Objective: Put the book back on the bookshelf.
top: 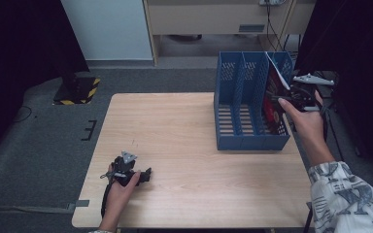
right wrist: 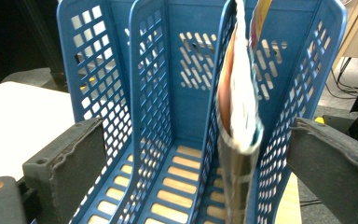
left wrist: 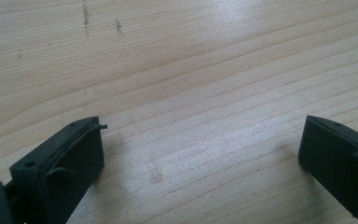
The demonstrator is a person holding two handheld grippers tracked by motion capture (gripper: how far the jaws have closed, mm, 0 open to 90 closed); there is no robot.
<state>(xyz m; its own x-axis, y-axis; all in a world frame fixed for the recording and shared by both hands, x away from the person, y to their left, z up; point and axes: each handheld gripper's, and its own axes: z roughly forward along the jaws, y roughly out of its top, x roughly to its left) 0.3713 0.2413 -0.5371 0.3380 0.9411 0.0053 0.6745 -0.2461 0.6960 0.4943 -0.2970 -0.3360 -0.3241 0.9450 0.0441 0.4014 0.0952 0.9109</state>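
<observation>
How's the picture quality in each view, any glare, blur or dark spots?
High view: dim, black at both sides, the light wooden table evenly lit. Left gripper view: pale glare patch on the wood at the top, the black jaws soft-edged. Right gripper view: the glossy magazine in the blue plastic file rack is blurred, and the table corner is washed out white.

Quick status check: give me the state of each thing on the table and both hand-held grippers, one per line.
Blue file rack: upright on the table, two left slots empty.
Magazine: standing in the rightmost slot, leaning, released.
Right hand-held gripper: open, jaws either side of the magazine's edge without touching.
Left hand-held gripper: open, empty, resting low over the table.
</observation>
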